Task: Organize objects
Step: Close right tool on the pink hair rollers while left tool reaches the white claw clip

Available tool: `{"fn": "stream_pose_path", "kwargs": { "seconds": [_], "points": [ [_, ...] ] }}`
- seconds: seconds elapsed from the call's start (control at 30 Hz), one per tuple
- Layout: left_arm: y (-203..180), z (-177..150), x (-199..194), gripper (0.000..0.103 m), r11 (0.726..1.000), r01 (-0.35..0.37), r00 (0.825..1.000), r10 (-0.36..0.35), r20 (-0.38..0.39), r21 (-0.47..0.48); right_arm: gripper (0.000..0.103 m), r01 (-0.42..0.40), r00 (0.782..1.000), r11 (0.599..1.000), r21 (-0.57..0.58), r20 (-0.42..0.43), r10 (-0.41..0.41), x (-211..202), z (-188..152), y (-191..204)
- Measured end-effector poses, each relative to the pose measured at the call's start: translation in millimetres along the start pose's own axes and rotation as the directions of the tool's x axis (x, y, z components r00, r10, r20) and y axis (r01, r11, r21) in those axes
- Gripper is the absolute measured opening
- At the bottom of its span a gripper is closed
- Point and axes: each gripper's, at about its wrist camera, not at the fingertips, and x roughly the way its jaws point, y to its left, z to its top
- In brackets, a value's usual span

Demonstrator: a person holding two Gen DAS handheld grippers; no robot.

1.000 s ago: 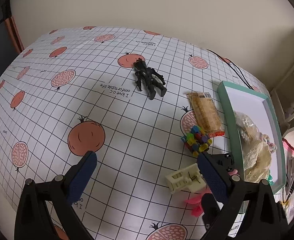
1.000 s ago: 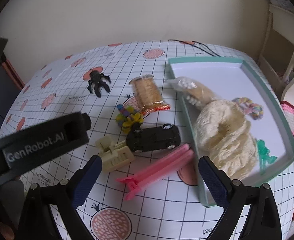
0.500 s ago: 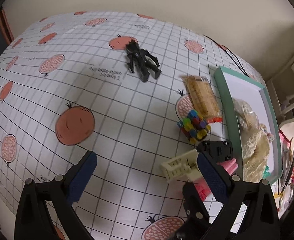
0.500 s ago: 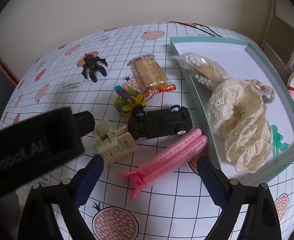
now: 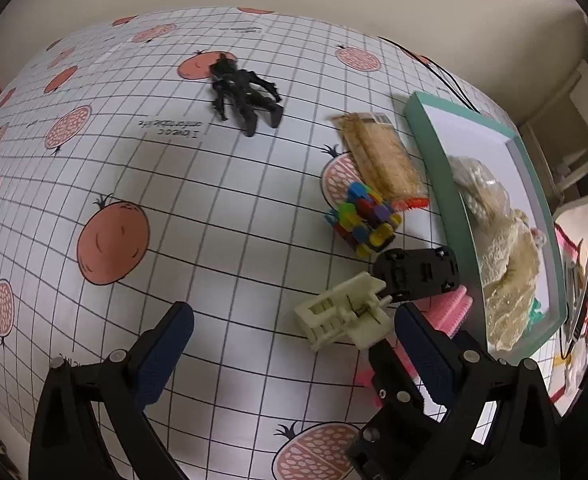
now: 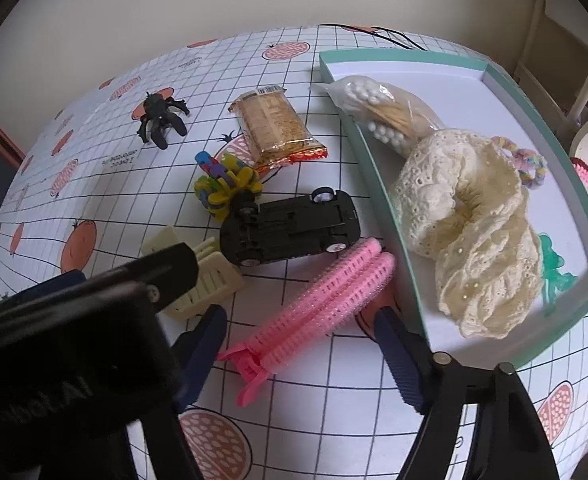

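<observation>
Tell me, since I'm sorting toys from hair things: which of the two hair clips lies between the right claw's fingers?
The pink hair clip, long and ribbed, lies between the open right claw. The cream hair clip sits left, partly hidden.

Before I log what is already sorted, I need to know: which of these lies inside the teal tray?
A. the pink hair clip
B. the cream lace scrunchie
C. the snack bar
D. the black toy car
B: the cream lace scrunchie lies on the white floor inside the teal tray, while the black toy car, pink hair clip and snack bar lie on the tablecloth outside it.
</observation>
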Motion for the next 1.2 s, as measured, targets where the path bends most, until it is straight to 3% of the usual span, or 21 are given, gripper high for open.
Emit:
{"fn": "stream_pose_path", "kwargs": {
  "seconds": [0.13,0.23,0.37,0.53,0.67,0.77,1.13,1.17,1.2],
  "points": [
    [-6,0,5,0.1,0.999,-0.01,1.0,0.01,-0.003,0.033,0.057,0.011,1.0,1.0,-0.001,-0.016,-0.011,0,-1,-7],
    [-10,1,8,0.1,0.998,-0.014,1.0,0.014,-0.001,0.054,0.051,-0.002,1.0,1.0,0.006,-0.025,0.002,0,-2,-12],
    [-13,0,11,0.091,0.998,-0.005,1.0,0.006,-0.01,0.066,0.04,0.005,1.0,1.0,-0.018,-0.025,-0.005,-1,-2,-11],
    [-16,-3,15,0.07,0.997,-0.005,1.0,0.008,-0.029,0.077,0.037,0.0,1.0,1.0,-0.028,-0.029,0.0,-3,-4,-15],
    [-17,-4,16,0.043,0.996,-0.004,0.999,0.007,-0.04,0.086,0.037,-0.009,0.999,1.0,-0.026,-0.031,0.008,-3,-4,-17],
    [-16,-4,16,0.029,0.997,0.006,0.999,-0.002,-0.046,0.081,0.037,-0.01,0.999,1.0,-0.029,-0.032,0.009,-3,-4,-17],
    [-7,-2,11,0.027,0.998,0.021,0.999,-0.019,-0.036,0.053,0.034,-0.012,0.999,1.0,-0.027,-0.036,0.011,-4,-5,-19],
    [-7,-2,10,0.025,0.998,0.021,0.999,-0.019,-0.033,0.053,0.031,-0.011,0.999,0.999,-0.03,-0.036,0.01,-5,-6,-19],
    [-7,-2,9,0.007,0.998,0.017,0.999,-0.015,-0.028,0.054,0.03,-0.01,0.999,0.999,-0.034,-0.036,0.009,-5,-6,-19]
  ]
}}
